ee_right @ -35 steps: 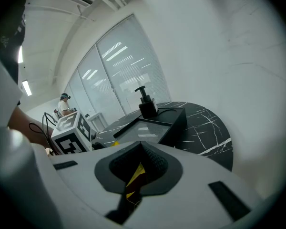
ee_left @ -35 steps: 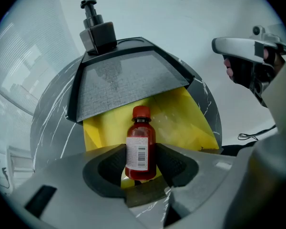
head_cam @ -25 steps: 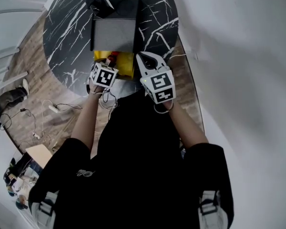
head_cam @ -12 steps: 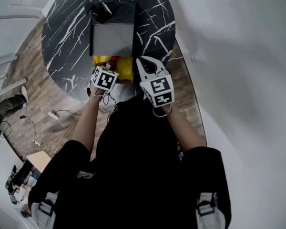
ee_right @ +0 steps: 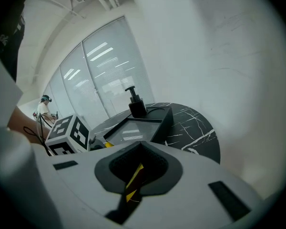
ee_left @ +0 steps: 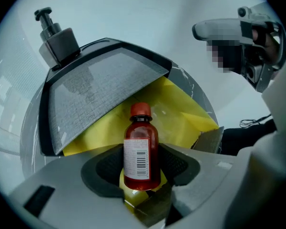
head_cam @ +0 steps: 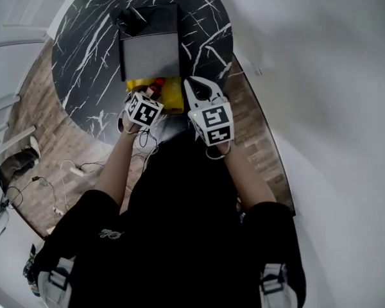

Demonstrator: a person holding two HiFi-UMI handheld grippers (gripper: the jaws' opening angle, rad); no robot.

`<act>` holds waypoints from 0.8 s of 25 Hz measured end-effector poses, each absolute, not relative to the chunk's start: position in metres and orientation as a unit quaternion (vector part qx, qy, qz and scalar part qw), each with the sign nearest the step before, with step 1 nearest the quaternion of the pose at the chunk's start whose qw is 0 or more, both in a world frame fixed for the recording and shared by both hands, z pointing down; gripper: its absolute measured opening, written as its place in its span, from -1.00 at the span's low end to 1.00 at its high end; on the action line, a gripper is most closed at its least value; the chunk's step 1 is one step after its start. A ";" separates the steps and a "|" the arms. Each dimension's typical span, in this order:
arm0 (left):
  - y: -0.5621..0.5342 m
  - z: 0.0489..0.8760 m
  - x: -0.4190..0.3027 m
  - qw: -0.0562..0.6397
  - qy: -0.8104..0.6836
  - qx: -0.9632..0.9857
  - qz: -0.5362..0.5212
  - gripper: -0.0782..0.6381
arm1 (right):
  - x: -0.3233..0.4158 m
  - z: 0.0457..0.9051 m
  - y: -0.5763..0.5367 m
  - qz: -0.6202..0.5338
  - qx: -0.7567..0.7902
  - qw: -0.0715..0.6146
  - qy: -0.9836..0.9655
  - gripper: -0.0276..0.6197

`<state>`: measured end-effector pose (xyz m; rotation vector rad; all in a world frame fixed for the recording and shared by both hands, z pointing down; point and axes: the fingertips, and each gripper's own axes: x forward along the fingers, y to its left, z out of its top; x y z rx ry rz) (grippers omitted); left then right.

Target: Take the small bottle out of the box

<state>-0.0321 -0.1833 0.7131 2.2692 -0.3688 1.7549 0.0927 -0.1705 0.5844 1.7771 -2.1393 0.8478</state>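
Note:
A small amber bottle with a red cap and a white barcode label stands upright between the jaws of my left gripper, which is shut on it. Behind it is the grey box, its lid raised over a yellow lining. In the head view the left gripper sits at the box's near edge, the red cap just showing. My right gripper is to the right of it, beside the box, jaws together. In the right gripper view the right gripper shows only a thin slit with yellow behind.
The box stands on a round black marble table. A black pump dispenser is at the box's far left corner. A wall runs close on the right. Cables lie on the brick-pattern floor to the left.
The head view has shifted a little. Both grippers stay in much the same place at the box's near edge, the left still holding the bottle.

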 end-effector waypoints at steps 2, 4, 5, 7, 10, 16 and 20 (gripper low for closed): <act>-0.183 0.714 -0.031 0.111 -0.105 0.781 0.605 -0.20 | 0.093 0.580 -0.169 0.286 0.616 0.115 -0.725 -0.93; -0.182 0.715 -0.029 0.104 -0.095 0.784 0.604 -0.20 | 0.094 0.577 -0.164 0.285 0.623 0.110 -0.720 -0.93; -0.181 0.714 -0.029 0.101 -0.094 0.786 0.602 -0.20 | 0.095 0.577 -0.162 0.284 0.625 0.109 -0.719 -0.93; -0.180 0.713 -0.029 0.097 -0.098 0.788 0.600 -0.20 | 0.097 0.579 -0.158 0.280 0.629 0.106 -0.718 -0.93; -0.176 0.712 -0.029 0.099 -0.105 0.789 0.598 -0.20 | 0.096 0.578 -0.155 0.274 0.626 0.103 -0.723 -0.93; -0.160 0.710 -0.030 0.107 -0.128 0.792 0.587 -0.20 | 0.088 0.571 -0.143 0.279 0.610 0.105 -0.734 -0.93; -0.162 0.703 -0.028 0.103 -0.155 0.802 0.567 -0.20 | 0.088 0.570 -0.137 0.273 0.606 0.104 -0.740 -0.93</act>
